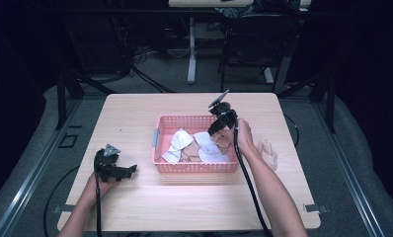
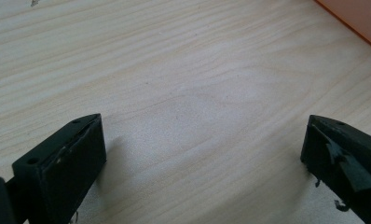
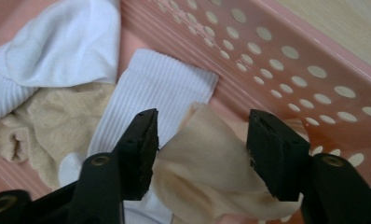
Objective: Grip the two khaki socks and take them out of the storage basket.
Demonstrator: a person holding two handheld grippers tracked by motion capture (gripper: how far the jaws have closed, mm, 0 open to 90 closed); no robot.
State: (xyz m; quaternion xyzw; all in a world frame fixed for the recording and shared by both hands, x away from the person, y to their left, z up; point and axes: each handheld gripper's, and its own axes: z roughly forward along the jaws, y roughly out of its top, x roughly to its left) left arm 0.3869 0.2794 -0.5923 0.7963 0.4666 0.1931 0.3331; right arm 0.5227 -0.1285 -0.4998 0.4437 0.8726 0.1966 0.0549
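The right tool (image 3: 200,154) dips into the pink perforated plastic basket (image 1: 197,167), its jaws half-spread around a sheer beige stocking (image 3: 207,172) at the basket's 3 o'clock side. The left tool (image 2: 202,158) rests wide apart over the pale wooden counter (image 2: 183,70) at 8 o'clock.

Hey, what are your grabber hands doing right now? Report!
Left gripper open, idle over table. Right gripper in pink basket, jaws astride beige sock, not clamped. Nothing blocking.

High view: fixed above person's side, looks fwd/down on whole table (image 1: 135,113). Left gripper view: close, low over bare tabletop. Right gripper view: v. close inside pink basket (image 3: 314,70), shared w/ high view.
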